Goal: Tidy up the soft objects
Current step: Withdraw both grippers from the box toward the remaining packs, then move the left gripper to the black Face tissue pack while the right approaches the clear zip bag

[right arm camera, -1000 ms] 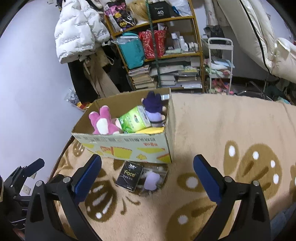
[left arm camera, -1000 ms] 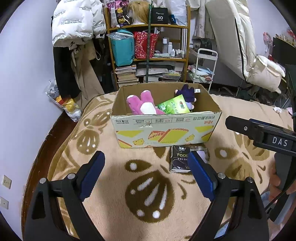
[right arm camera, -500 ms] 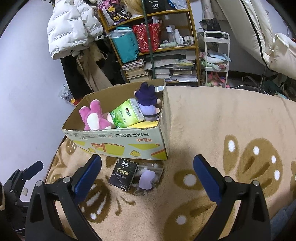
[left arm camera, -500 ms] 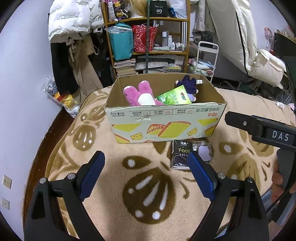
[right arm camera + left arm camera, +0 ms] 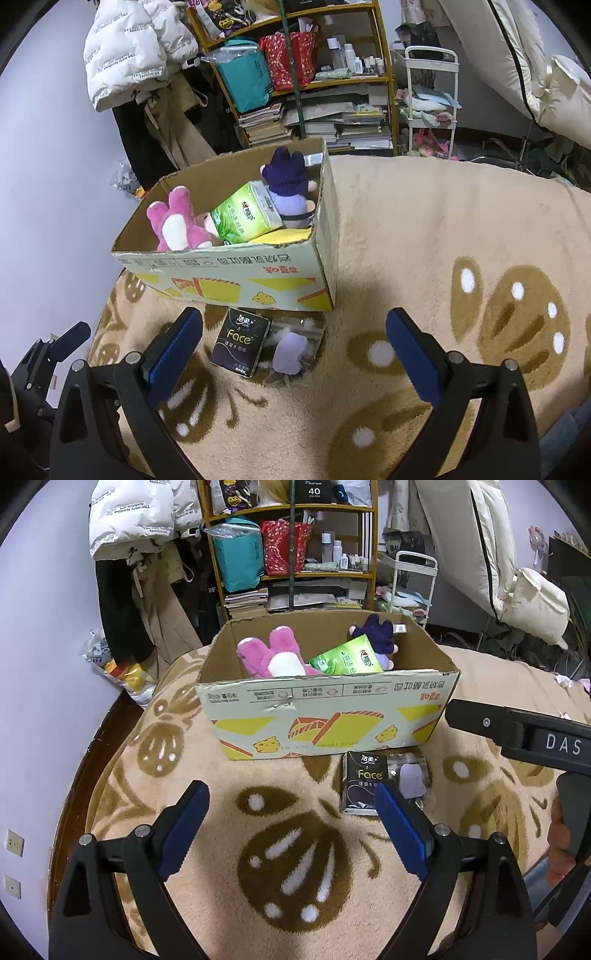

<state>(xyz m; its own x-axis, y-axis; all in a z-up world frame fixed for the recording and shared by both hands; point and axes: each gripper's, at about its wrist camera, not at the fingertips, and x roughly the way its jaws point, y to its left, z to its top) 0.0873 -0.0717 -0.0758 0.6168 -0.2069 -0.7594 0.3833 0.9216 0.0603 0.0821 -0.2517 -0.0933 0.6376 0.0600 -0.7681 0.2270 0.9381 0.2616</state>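
A: What is lying on the tan patterned blanket (image 5: 424, 229)?
B: A cardboard box (image 5: 325, 716) is holding a pink plush (image 5: 273, 653), green tissue pack (image 5: 247, 214) and purple doll (image 5: 288, 184).
A: And outside it?
B: A black tissue pack (image 5: 240, 341) and bagged lilac toy (image 5: 291, 350) are lying just before the box.
A: The grippers?
B: The left gripper (image 5: 291, 819) and right gripper (image 5: 295, 343) are both hovering wide open, holding nothing.

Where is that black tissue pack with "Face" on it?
The black tissue pack lies on the blanket, just in front of the cardboard box, beside a clear bag with something purple.
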